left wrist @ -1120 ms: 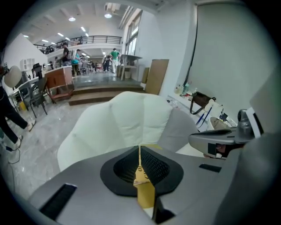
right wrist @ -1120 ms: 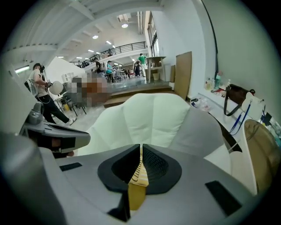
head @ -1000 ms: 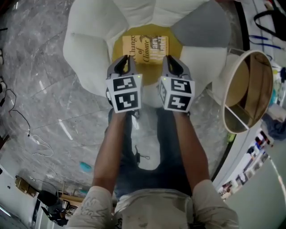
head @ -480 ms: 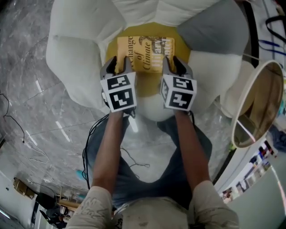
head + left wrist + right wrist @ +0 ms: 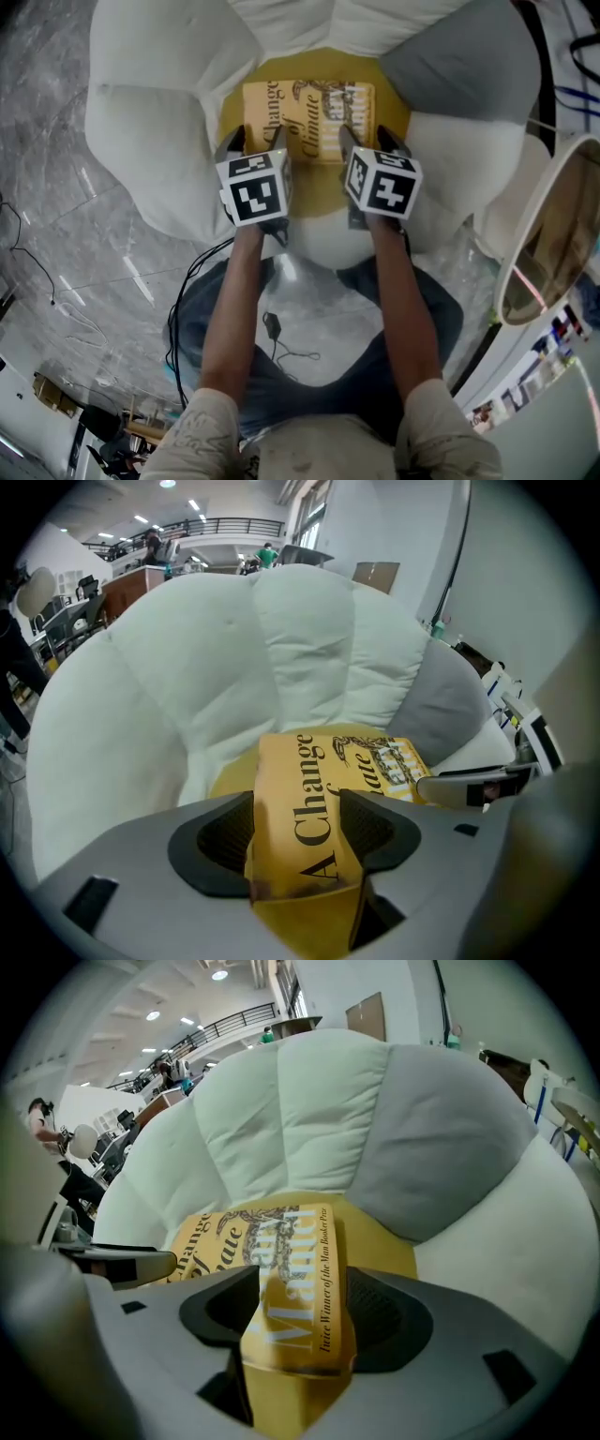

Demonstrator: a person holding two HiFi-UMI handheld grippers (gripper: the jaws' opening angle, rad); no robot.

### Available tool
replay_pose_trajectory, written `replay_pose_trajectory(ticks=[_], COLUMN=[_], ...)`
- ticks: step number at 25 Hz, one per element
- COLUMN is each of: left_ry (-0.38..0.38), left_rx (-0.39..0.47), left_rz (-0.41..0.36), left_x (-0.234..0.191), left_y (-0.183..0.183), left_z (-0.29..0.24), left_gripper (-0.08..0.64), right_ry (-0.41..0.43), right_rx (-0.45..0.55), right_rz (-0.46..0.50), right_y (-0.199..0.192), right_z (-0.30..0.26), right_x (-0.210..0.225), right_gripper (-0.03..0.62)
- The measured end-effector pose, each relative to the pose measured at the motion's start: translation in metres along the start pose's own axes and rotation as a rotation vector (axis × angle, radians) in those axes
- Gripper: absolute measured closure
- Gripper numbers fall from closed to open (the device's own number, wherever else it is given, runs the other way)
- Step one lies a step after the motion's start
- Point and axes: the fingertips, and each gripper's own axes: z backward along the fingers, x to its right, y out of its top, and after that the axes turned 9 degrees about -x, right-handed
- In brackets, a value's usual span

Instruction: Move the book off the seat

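Observation:
A yellow book (image 5: 309,117) lies flat on the yellow seat cushion (image 5: 317,186) of a white petal-shaped armchair (image 5: 141,122). My left gripper (image 5: 256,142) points steeply down over the book's near left corner. Its jaws have just been opening, and they stand open with the book's left end (image 5: 323,799) between them. My right gripper (image 5: 367,141) is over the near right corner in the same pose. Its jaws have also just been opening, and the book's right end (image 5: 286,1260) lies between them. Neither pair of pads visibly presses the cover.
A grey cushion (image 5: 459,66) forms the chair's right back petal. A round white side table (image 5: 553,234) stands to the right of the chair. A black cable (image 5: 272,328) lies on the marble floor by the person's legs.
Both grippers have sunk toward the seat and reached the book's near edge. Their jaws, shut a second ago, now stand wide on either side of the book's ends.

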Motion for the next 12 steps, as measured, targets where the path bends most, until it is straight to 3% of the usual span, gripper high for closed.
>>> replay_pose_trajectory(ticks=[12], left_ry=[-0.074], left_rx=[-0.067], left_rz=[0.026], left_x=[-0.001], left_y=[-0.011], left_z=[-0.027], left_gripper=[0.233], right_ry=[0.097], right_rx=[-0.053], right_rz=[-0.069], right_y=[-0.008], right_z=[-0.022], right_x=[0.005], right_gripper=[0.301])
